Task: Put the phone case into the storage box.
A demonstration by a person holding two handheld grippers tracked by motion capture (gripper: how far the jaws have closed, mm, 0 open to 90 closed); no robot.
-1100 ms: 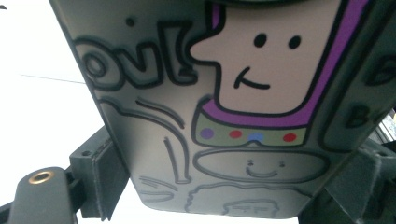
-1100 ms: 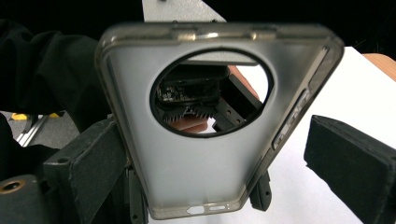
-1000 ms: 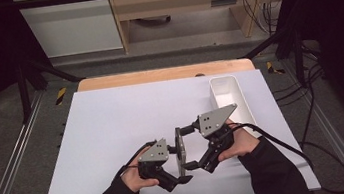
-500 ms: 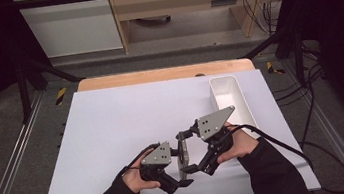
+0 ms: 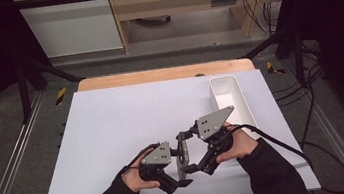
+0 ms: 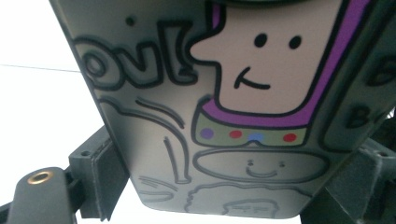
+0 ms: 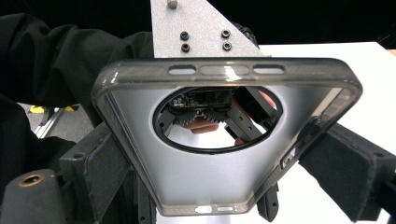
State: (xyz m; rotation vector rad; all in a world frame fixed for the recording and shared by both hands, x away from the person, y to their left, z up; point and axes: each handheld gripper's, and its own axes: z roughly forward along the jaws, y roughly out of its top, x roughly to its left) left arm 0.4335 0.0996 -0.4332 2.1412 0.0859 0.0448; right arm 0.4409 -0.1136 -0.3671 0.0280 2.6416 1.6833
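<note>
1. The left hand-held gripper (image 5: 177, 169) is clamped on the phone case (image 5: 183, 152), its jaws pressing the two long edges; the left gripper view shows the printed cartoon back (image 6: 224, 107).
2. The case is held upright just above the white desk (image 5: 114, 130), between both hands. It looks light, thin and bendy, with smooth, likely slippery walls.
3. The right hand-held gripper (image 5: 190, 157) also grips its side rims (image 7: 224, 140). Rims are the best hold; squeezing hard would bow it.
4. A white bin (image 5: 231, 99) sits farther right.
</note>
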